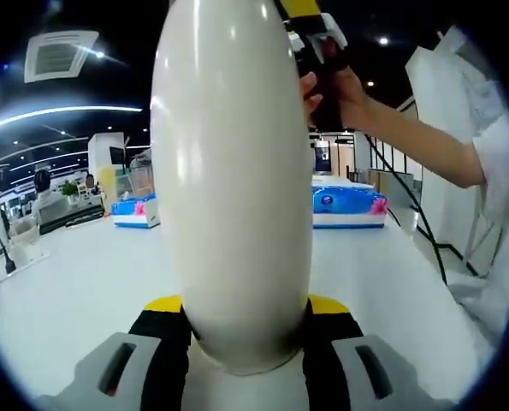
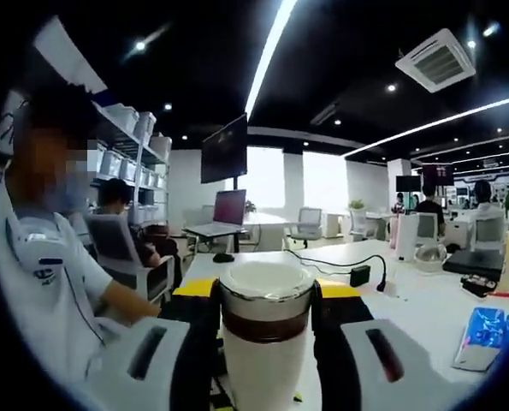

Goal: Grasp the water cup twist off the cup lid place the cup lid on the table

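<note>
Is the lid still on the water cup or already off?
Still on. In the right gripper view the white lid sits on the water cup, with the right gripper closed around it.

Blue tissue packs, black cable, laptop on white tables.

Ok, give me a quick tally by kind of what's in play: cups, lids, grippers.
water cup: 1
cup lid: 1
grippers: 2 (left gripper on the cup body, right gripper at the lid)
Total: 4
</note>
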`<move>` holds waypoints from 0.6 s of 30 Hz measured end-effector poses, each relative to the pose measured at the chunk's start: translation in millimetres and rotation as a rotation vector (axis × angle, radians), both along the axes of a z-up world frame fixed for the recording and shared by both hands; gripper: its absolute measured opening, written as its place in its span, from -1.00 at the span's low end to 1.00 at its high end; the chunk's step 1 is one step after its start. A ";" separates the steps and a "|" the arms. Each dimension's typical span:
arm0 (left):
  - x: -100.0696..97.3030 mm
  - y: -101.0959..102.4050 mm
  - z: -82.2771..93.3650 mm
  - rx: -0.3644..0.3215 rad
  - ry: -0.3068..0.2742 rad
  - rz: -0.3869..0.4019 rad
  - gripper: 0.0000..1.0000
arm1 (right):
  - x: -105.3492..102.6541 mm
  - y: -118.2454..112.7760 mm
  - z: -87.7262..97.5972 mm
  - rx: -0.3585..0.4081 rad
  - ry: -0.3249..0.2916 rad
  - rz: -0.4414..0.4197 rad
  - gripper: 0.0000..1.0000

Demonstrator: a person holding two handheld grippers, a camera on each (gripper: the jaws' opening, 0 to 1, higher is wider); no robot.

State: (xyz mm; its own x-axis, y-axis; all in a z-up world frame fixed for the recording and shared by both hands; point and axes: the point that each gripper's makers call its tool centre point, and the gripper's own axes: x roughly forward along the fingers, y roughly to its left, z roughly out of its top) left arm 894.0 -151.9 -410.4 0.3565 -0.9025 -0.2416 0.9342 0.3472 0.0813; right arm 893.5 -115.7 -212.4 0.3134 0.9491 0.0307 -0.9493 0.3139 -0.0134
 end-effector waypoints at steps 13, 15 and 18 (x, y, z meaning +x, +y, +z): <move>1.6 0.0 0.0 0.002 -0.002 0.000 0.05 | -0.6 1.5 -1.7 -0.024 0.017 -0.065 -0.08; 1.4 -0.1 0.0 0.002 -0.003 -0.001 0.05 | 0.4 -0.4 -4.0 -0.063 0.023 -0.113 -0.04; 3.3 -0.2 -0.1 0.003 -0.002 -0.002 0.04 | -1.3 1.4 -0.2 -0.111 -0.008 -0.188 -0.04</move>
